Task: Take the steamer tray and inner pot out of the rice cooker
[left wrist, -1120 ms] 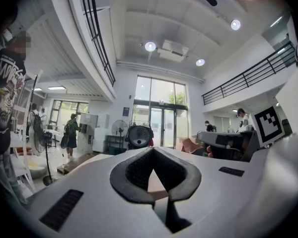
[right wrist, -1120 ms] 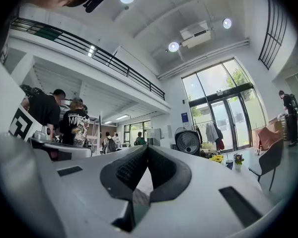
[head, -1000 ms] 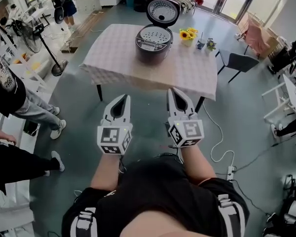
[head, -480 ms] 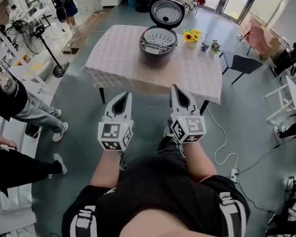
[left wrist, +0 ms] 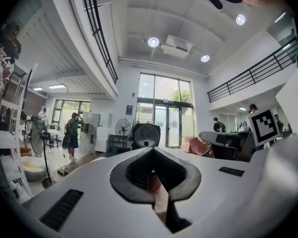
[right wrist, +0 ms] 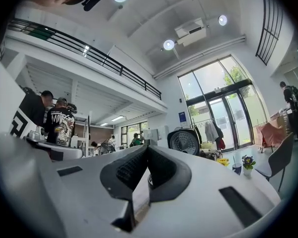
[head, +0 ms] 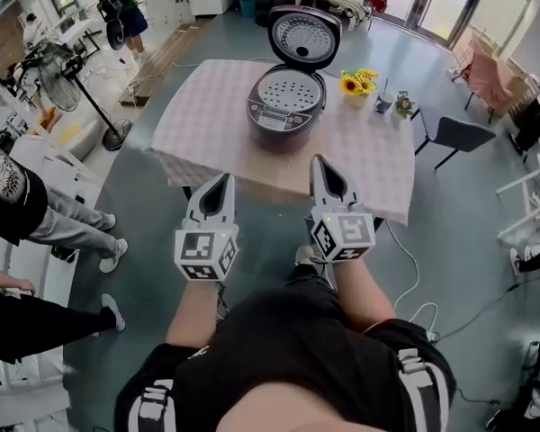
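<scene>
A dark rice cooker (head: 284, 106) stands on the checked table (head: 207, 115) with its lid (head: 304, 36) swung up. A perforated steamer tray (head: 290, 90) lies in its mouth; the inner pot is hidden beneath. My left gripper (head: 221, 181) and right gripper (head: 319, 163) are shut and empty, held side by side short of the table's near edge, pointing at the cooker. The raised lid (left wrist: 146, 135) shows over the shut left gripper (left wrist: 153, 150) in the left gripper view. It also shows as the lid (right wrist: 184, 141) beyond the shut right gripper (right wrist: 147, 148) in the right gripper view.
Yellow flowers (head: 356, 83) and small pots (head: 401, 104) sit right of the cooker. A dark chair (head: 459, 135) stands at the table's right. A fan on a stand (head: 72, 70) and people (head: 9, 196) are at the left. A white cable (head: 414, 277) trails on the floor.
Both grippers have moved forward toward the table together, still shut. The table and cooker now sit nearer and larger in the head view.
</scene>
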